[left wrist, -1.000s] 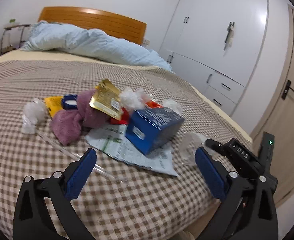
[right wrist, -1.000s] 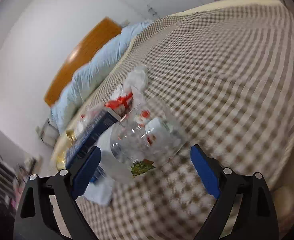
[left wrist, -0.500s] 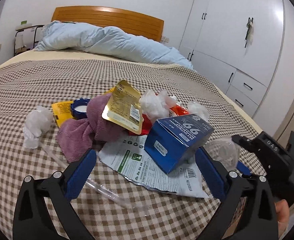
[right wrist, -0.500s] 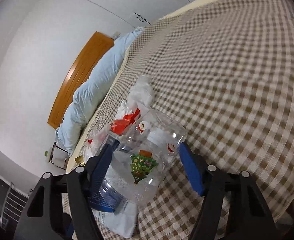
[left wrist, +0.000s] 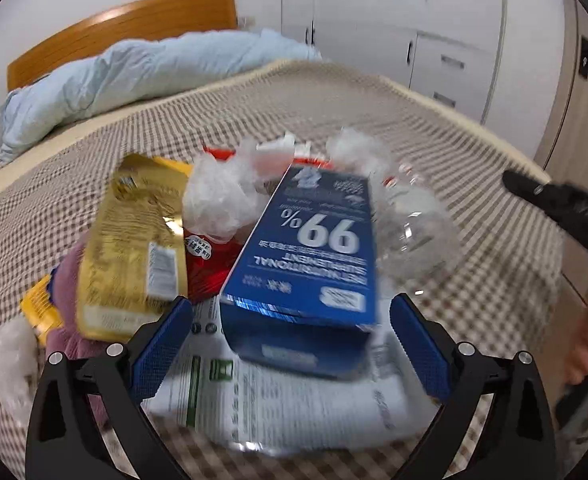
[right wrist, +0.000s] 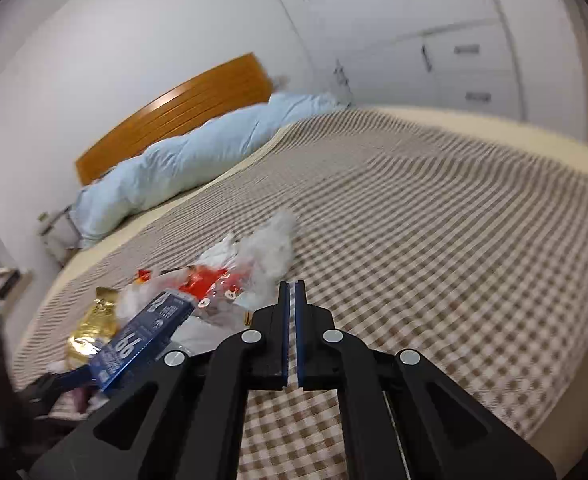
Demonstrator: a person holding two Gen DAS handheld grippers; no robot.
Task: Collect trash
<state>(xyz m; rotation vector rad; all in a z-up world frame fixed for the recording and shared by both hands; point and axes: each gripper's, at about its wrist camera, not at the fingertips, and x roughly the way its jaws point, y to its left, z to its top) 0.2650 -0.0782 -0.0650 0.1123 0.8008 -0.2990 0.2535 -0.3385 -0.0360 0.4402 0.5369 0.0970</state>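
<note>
One pile (left wrist: 222, 200): trash heaped on the bed (left wrist: 473, 152)
Left gripper (left wrist: 290, 302): spread wide, box (left wrist: 313, 248) framed between, untouched
Right gripper (right wrist: 292, 284): nearly pressed together, just been closing, nothing seen pinched
Bottle (left wrist: 413, 228): beside box, right

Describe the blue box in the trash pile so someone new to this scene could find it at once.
Start at the checked bedspread and find the litter heap in its middle. At the heap's near edge the blue box lies on a printed white sheet, between a gold foil pouch and a clear plastic bottle. Only it is a rigid carton, marked with a big white "99%".
</note>
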